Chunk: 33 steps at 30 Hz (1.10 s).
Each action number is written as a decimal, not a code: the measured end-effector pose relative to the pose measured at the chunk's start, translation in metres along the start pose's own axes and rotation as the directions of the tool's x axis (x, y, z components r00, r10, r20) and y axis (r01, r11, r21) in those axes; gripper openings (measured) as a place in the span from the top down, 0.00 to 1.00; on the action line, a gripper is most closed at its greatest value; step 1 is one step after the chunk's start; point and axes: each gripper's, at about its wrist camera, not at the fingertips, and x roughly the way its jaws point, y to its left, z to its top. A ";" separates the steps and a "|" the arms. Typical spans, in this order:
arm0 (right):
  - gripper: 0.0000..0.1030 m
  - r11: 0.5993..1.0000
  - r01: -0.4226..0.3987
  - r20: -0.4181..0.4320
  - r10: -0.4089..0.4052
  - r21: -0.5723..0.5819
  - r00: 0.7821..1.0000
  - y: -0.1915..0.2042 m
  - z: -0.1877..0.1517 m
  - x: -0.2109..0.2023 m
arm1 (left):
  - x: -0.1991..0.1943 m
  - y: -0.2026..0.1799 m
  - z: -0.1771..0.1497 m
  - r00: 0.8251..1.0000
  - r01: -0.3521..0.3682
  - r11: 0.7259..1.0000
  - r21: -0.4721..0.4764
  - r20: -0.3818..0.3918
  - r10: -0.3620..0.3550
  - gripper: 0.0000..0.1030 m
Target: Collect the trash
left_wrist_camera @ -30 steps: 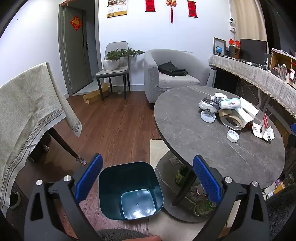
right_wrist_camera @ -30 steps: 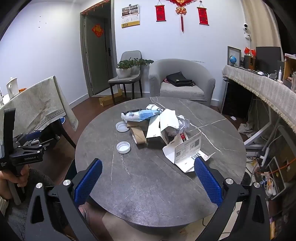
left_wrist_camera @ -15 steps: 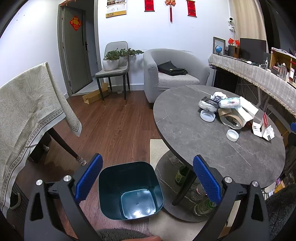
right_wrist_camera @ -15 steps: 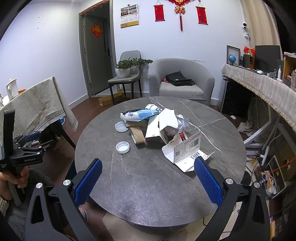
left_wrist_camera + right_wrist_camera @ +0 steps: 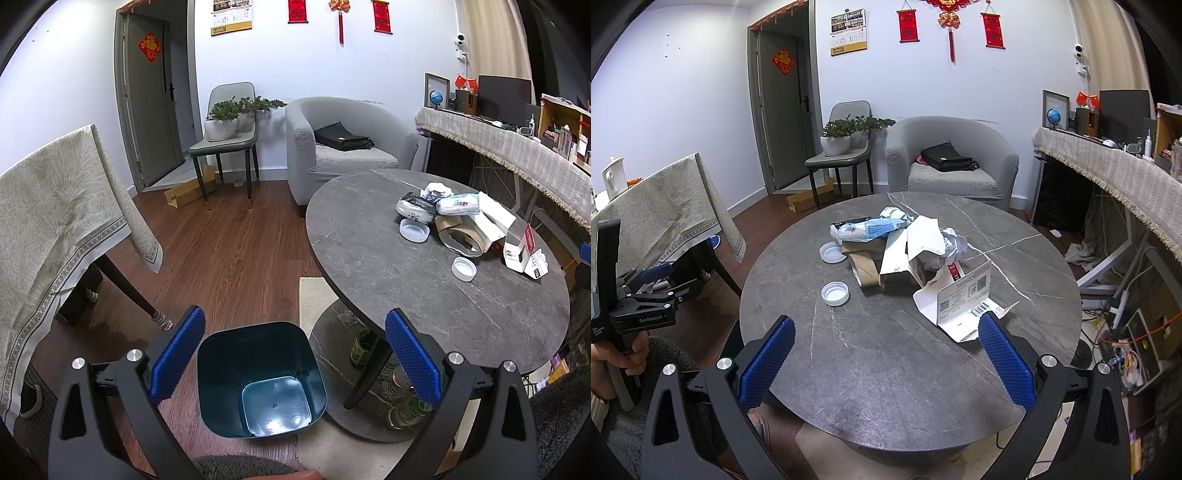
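Blue-padded, your left claw [image 5: 293, 356] stood wide apart and empty above the bin [image 5: 260, 376]; your right claw [image 5: 886, 356] gaped equally, touching nothing over the table [image 5: 886, 354].

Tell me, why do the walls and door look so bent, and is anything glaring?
Left wrist view: fisheye lens bows the door and darkens the corners; light glares off the bin floor. Right wrist view: same bowing, round table evenly lit and sharp.

"GenRobot.AI" on left tongs [image 5: 661, 275]; "64" on red tag [image 5: 953, 268].
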 end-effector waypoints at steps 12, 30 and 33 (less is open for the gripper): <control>0.03 1.000 -0.001 -0.002 0.001 0.004 1.000 0.000 0.000 -0.002 | 0.000 -0.003 -0.002 1.000 0.000 1.000 0.001 0.001 0.000 0.03; 0.03 1.000 0.001 -0.006 -0.001 0.003 1.000 0.001 0.000 -0.001 | 0.001 -0.003 -0.002 1.000 0.001 1.000 0.000 0.002 -0.001 0.03; 0.03 1.000 0.001 -0.006 -0.001 0.003 1.000 0.001 0.001 -0.001 | 0.000 -0.002 -0.003 1.000 0.003 1.000 -0.001 0.003 -0.003 0.03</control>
